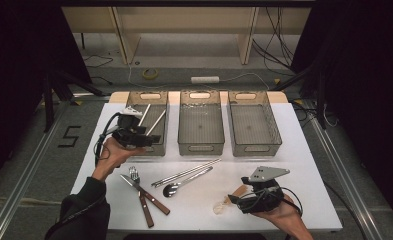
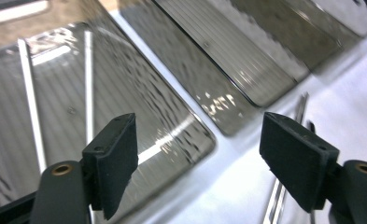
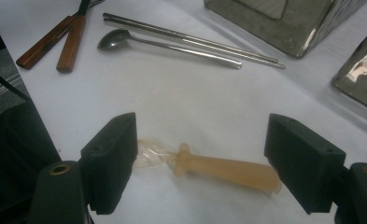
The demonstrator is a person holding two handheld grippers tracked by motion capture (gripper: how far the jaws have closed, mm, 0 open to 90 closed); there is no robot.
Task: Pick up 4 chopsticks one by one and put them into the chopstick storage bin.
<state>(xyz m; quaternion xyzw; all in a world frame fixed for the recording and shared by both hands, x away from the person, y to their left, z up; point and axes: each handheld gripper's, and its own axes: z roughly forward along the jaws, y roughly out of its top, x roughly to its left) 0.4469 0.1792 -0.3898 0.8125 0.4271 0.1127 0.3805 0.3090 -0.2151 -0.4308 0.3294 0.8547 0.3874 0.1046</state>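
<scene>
Two hand-held grippers over a white table (image 1: 304, 150) laid with cutlery and three clear bins.

The left gripper (image 2: 197, 154) hovers above the near end of the leftmost bin (image 1: 160, 102), its jaws spread wide with nothing between them; two metal chopsticks (image 1: 151, 117) lie inside that bin. The right gripper (image 3: 202, 161), jaws likewise released, straddles a pale translucent utensil (image 3: 223, 170), perhaps a small silicone spatula, lying on the table without touching the pads. Farther off lie a spoon (image 3: 120, 39), another chopstick pair (image 3: 195, 39) and a wooden-handled knife and fork (image 1: 146, 195).
</scene>
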